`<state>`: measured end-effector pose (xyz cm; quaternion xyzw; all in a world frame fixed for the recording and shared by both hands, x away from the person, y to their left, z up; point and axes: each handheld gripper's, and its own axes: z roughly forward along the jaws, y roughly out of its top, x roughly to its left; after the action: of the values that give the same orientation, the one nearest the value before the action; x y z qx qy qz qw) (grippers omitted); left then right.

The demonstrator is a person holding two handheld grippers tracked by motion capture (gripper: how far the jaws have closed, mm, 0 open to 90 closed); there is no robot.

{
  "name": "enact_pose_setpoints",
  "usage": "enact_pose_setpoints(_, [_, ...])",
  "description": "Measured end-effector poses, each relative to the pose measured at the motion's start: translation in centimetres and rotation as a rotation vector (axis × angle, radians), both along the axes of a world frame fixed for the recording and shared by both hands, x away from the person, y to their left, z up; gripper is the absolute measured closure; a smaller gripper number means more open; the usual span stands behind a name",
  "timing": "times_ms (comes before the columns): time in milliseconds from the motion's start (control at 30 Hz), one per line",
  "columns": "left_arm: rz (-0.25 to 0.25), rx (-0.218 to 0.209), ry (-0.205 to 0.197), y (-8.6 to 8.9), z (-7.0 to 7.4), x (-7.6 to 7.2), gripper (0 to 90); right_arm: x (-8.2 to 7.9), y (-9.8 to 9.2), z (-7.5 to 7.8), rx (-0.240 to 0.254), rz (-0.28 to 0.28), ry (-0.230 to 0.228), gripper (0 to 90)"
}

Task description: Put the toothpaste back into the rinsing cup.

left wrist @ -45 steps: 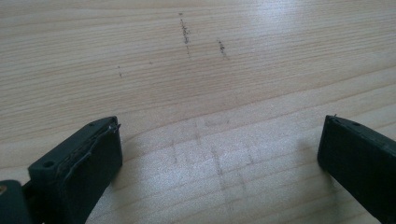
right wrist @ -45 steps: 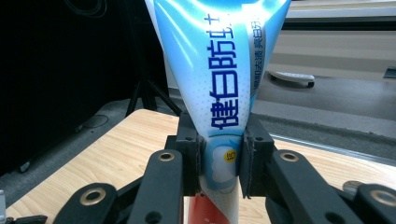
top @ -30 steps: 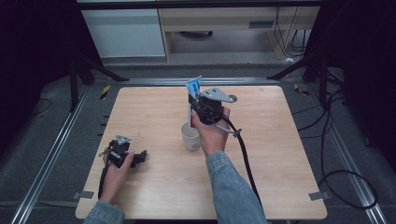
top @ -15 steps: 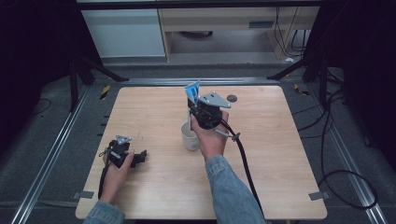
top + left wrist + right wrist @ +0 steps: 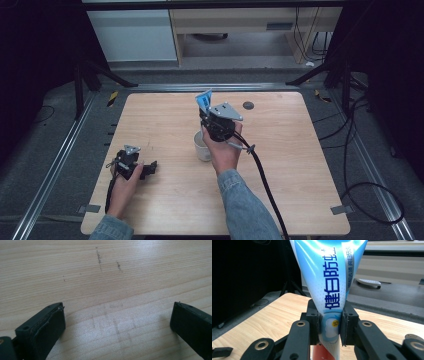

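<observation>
Right claw [image 5: 329, 326] clamped on toothpaste tube [image 5: 329, 277], above cup [image 5: 202, 148]

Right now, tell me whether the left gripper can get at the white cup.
Probably yes. The left gripper rests on the table with its jaws wide apart, and bare wood lies between it and the white cup. The right hand, holding the toothpaste tube, crowds the cup's far side.

Your table [image 5: 165, 200] is evenly lit from above; its surroundings fall dark. Glare whitens the wood's far right in the left gripper view.
</observation>
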<state>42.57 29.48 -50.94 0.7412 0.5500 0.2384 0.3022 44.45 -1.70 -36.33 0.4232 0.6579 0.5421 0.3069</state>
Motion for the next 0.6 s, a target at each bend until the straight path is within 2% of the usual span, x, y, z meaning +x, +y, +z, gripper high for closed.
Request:
enact_pose_setpoints(267, [0.000, -0.001, 0.000, 0.0, 0.0, 0.0, 0.0, -0.3, 0.7, -1.2, -0.017, -0.045, -0.015, 73.0])
enact_pose_setpoints(600, [0.000, 0.000, 0.000, 0.0, 0.0, 0.0, 0.0, -0.4, 0.9, -2.1, -0.019, -0.057, -0.010, 73.0])
